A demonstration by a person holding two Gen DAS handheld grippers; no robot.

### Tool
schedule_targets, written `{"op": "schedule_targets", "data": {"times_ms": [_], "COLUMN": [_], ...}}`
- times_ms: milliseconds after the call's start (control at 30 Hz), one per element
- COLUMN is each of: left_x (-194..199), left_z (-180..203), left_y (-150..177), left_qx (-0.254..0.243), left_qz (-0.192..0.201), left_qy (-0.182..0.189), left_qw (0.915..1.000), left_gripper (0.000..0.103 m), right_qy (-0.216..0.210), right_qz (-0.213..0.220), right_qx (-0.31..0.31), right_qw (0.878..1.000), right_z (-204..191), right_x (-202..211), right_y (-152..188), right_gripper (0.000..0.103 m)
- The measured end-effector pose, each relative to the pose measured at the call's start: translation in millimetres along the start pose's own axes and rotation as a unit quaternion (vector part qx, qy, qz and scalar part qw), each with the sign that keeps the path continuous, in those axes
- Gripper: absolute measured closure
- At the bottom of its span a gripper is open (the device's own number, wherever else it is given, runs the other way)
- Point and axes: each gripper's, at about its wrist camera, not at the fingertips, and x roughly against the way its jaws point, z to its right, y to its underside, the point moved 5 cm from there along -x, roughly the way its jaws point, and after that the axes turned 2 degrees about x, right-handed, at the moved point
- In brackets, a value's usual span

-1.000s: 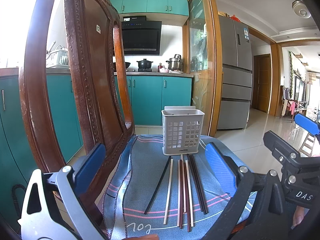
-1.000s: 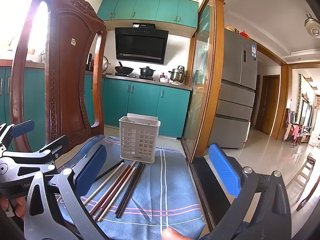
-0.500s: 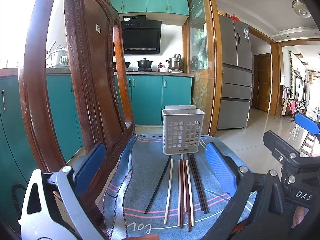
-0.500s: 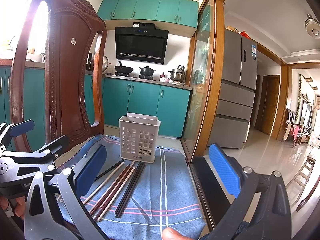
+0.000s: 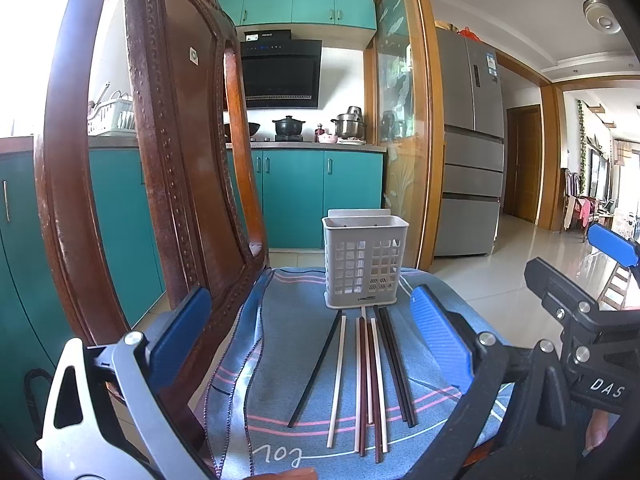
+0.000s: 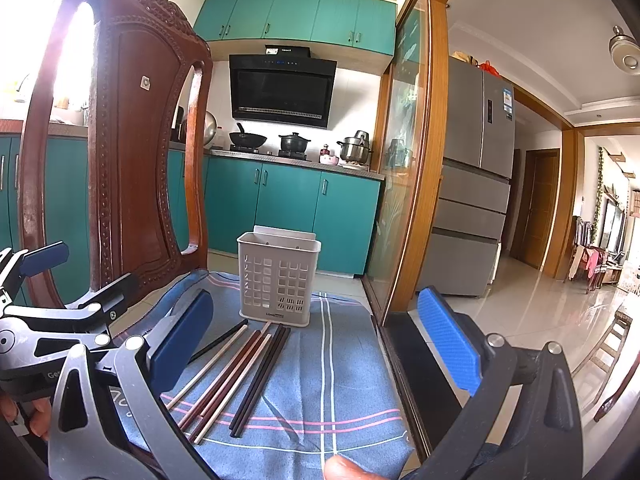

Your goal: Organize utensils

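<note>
Chopsticks (image 5: 370, 376), slim and straight in black, cream and dark reddish-brown, laid side by side on blue cloth with pink and white stripes (image 5: 280, 360), tips toward the far edge. Just beyond those tips, near the far edge of the cloth: pale grey perforated plastic utensil holder (image 5: 364, 264), upright, nothing visible inside. One black stick angled apart at the left of the row. Carved dark wooden chair back (image 5: 176, 160) rising along the cloth's left edge. Left gripper (image 5: 310, 342) with blue pads spread wide, hovering over the near edge, pinching nothing. Right gripper (image 6: 316, 340) likewise spread wide, holding nothing, over the near right part of the cloth. Teal kitchen cabinets (image 6: 288, 200) and grey refrigerator (image 6: 476, 184) in the background.
</note>
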Motion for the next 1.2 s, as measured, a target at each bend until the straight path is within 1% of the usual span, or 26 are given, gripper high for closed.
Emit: {"op": "schedule_targets", "data": {"times_ms": [267,367,400,467,500,533,567,600,633,667,700,733,800,833,867,900,933,967,1000,1033,1067,1100,1133,1167,1200], "left_x": [-3,-4,-5,-6,-7,-8,-10,-15,-22,-29,-41,-47,-60,-67,-73,-78,-85,-93,-100,-110,-119,-127,-140,-148,-165], "left_z": [1,1,1,1,1,1,1,2,2,1,0,-1,-4,-6,-8,-9,-10,-11,-12,-12,-8,-3,3,8,12], "left_y": [1,1,1,2,3,4,5,7,12,16,25,30,41,46,50,52,52,49,46,39,31,25,16,13,9], "left_qx": [-0.003,-0.003,-0.003,-0.005,-0.006,-0.007,-0.008,-0.010,-0.013,-0.016,-0.016,-0.012,0.002,0.011,0.018,0.023,0.029,0.036,0.041,0.040,0.026,0.011,-0.009,-0.020,-0.037], "left_qz": [-0.004,-0.006,-0.008,-0.011,-0.013,-0.016,-0.021,-0.035,-0.056,-0.078,-0.115,-0.136,-0.179,-0.201,-0.220,-0.233,-0.251,-0.268,-0.278,-0.289,-0.301,-0.308,-0.311,-0.312,-0.318], "left_qy": [-0.002,-0.003,-0.003,-0.003,-0.004,-0.005,-0.006,-0.008,-0.010,-0.014,-0.016,-0.012,-0.002,0.003,0.008,0.015,0.025,0.030,0.033,0.041,0.045,0.048,0.056,0.061,0.067], "left_qw": [1.0000,1.0000,1.0000,0.9999,0.9999,0.9998,0.9997,0.9993,0.9983,0.9967,0.9931,0.9906,0.9838,0.9794,0.9754,0.9720,0.9672,0.9623,0.9591,0.9555,0.9522,0.9503,0.9488,0.9480,0.9450], "left_gripper": [0.003,0.003,0.003,0.003,0.003,0.003,0.003,0.003,0.003,0.003,0.003,0.004,0.004,0.005,0.013,0.028,0.043,0.048,0.057,0.058,0.058,0.059,0.059,0.059,0.059], "right_qy": [-0.002,0.004,0.008,0.030,0.038,0.045,0.055,0.069,0.084,0.082,0.071,0.047,0.006,-0.015,-0.026,-0.048,-0.079,-0.097,-0.114,-0.136,-0.146,-0.148,-0.151,-0.159,-0.165], "right_qz": [-0.002,0.000,0.001,0.001,-0.005,-0.022,-0.061,-0.100,-0.132,-0.159,-0.179,-0.210,-0.244,-0.264,-0.279,-0.299,-0.319,-0.331,-0.345,-0.366,-0.386,-0.398,-0.415,-0.433,-0.448], "right_qx": [-0.001,0.000,0.003,0.014,0.022,0.039,0.071,0.100,0.115,0.117,0.110,0.090,0.058,0.038,0.027,0.012,-0.005,-0.019,-0.035,-0.047,-0.052,-0.054,-0.056,-0.063,-0.072], "right_qw": [1.000,1.000,1.000,0.999,0.999,0.998,0.994,0.988,0.981,0.977,0.975,0.972,0.968,0.964,0.960,0.953,0.945,0.938,0.931,0.919,0.909,0.904,0.896,0.885,0.876], "right_z": [1,2,2,5,5,5,2,1,3,6,8,11,14,14,13,10,4,-3,-8,-15,-23,-27,-31,-36,-40], "right_x": [-3,-3,-4,-8,-12,-20,-37,-54,-68,-80,-89,-102,-120,-134,-143,-157,-172,-182,-197,-217,-233,-241,-254,-272,-286], "right_y": [1,1,1,0,1,3,9,18,27,36,42,51,64,71,75,80,83,85,87,88,91,95,98,103,106], "right_gripper": [0.003,0.003,0.003,0.003,0.003,0.003,0.003,0.003,0.003,0.003,0.003,0.010,0.021,0.035,0.049,0.054,0.064,0.068,0.069,0.071,0.074,0.075,0.075,0.075,0.075]}}
